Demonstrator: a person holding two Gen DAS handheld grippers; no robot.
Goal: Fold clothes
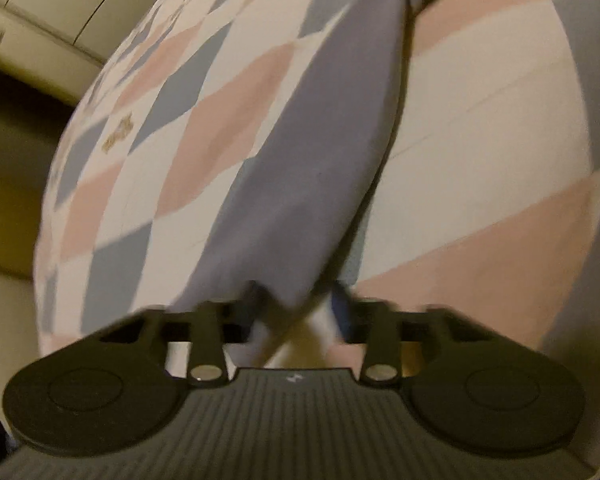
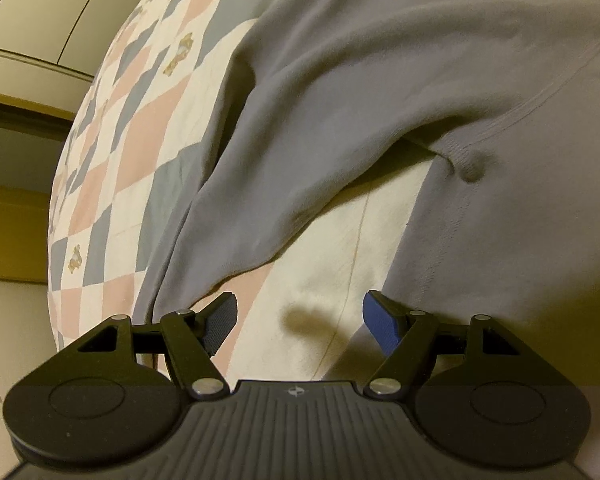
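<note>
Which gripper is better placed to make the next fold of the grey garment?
Left, probably. The left gripper is shut on the grey sleeve, ready to carry it. The right gripper is open over the checked bedcover, holding nothing, beside the garment body.

A garment (image 2: 380, 92) lies spread on a quilt (image 2: 140, 148) that covers the bed. In the right wrist view its body fills the upper right, and a sleeve (image 2: 236, 200) runs down to the left, leaving a bare wedge of quilt between them, ahead of the right gripper (image 2: 299, 316). In the blurred left wrist view, a long strip of cloth (image 1: 312, 152), probably the sleeve, stretches from the left gripper (image 1: 296, 304) up across the quilt.
</note>
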